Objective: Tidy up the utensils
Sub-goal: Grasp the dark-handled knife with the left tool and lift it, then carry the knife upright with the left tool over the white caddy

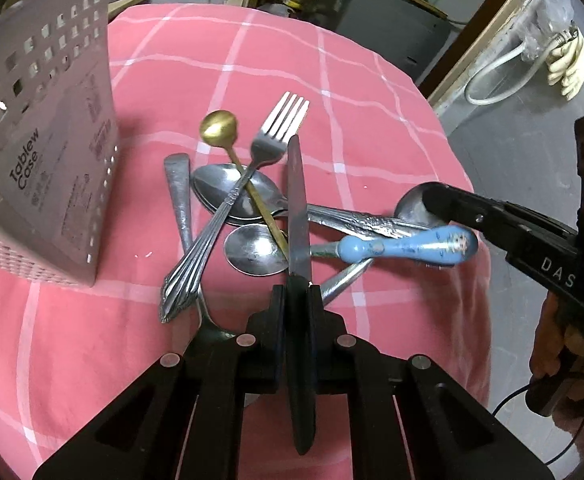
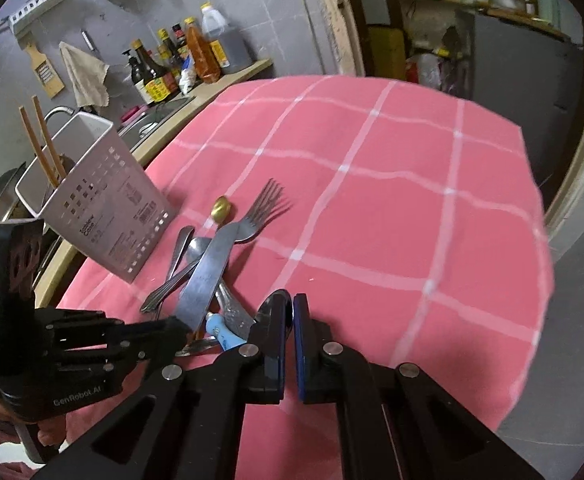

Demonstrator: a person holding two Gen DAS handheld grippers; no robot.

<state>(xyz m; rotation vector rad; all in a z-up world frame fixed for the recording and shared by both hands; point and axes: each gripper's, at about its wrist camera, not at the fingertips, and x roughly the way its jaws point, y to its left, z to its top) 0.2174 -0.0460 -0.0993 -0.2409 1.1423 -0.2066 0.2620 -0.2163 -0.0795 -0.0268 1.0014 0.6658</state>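
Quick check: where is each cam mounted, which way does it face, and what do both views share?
Left wrist: on the left gripper, facing forward over the pink tablecloth; its own fingers clamp the knife; the right gripper enters from the right.
Right wrist: on the right gripper, facing across the table toward the counter; its fingers close on a spoon; the left gripper shows at left.
Shared: knife, fork, gold spoon, utensil holder, tablecloth.

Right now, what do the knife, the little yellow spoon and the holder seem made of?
Knife: looks like steel, dull grey blade with a faint sheen. Little spoon: metal with a gold-coloured, brassy finish. Holder: probably matte white plastic, punched with square holes.
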